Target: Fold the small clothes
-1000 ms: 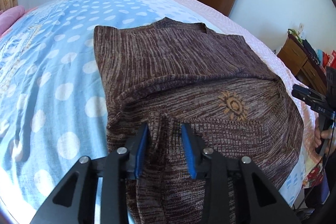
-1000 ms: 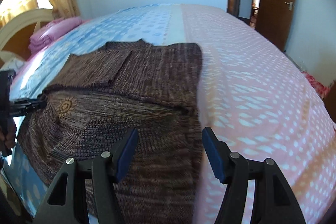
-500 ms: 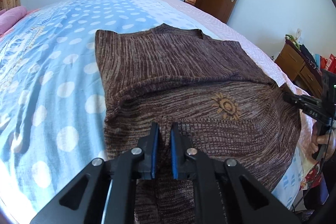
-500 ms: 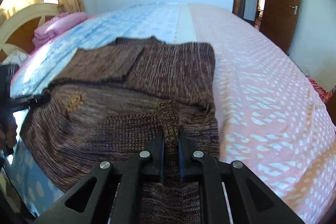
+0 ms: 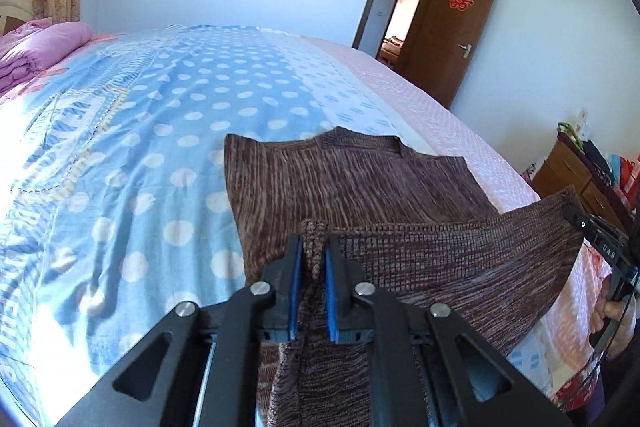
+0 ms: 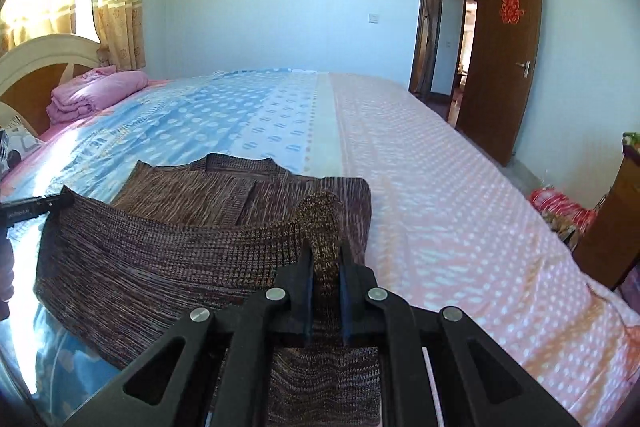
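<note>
Left wrist view: left gripper [image 5: 312,259] and right gripper [image 6: 325,267] both pinch the sweater [image 5: 360,183] hem, collar pointing toward the far wall, on the dotted bed [image 5: 120,147].

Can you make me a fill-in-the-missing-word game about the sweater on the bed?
1. Both grippers are shut on the brown ____.
2. The sweater's far part lies on the ____.
3. The folded blanket near the headboard is ____.
4. The door with the red sign is ____.

Missing words: sweater; bed; pink; open
</note>
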